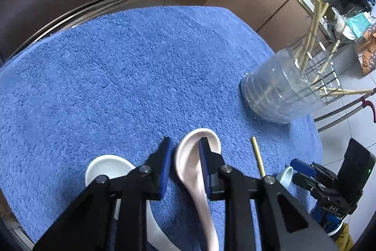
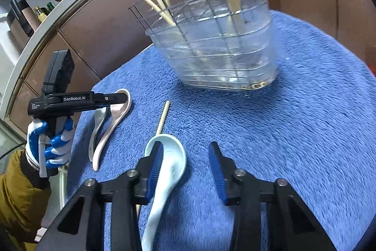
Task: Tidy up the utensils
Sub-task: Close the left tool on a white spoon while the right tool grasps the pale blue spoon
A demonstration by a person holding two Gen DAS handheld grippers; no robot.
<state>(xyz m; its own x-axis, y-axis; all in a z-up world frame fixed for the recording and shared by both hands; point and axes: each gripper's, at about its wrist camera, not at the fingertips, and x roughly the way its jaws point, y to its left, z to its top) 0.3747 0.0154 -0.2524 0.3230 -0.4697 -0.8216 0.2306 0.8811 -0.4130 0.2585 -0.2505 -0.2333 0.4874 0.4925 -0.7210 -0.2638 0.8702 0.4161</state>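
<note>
Pink spoon [image 1: 188, 157] on the blue towel [image 1: 117, 74] is straddled by the left gripper [image 1: 185, 145], jaws not clamped yet. Glazed ceramic (slippery, chippable) is prob best pinched at the neck. Right gripper [image 2: 185, 157] is unclenched over the pale blue spoon [image 2: 169, 157].

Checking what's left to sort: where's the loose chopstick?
In the right wrist view the chopstick lies on the blue towel, between the pink spoon and light blue spoon.

Blue towel [image 1: 117, 74] under spoons, holder [image 1: 279, 91]
</note>
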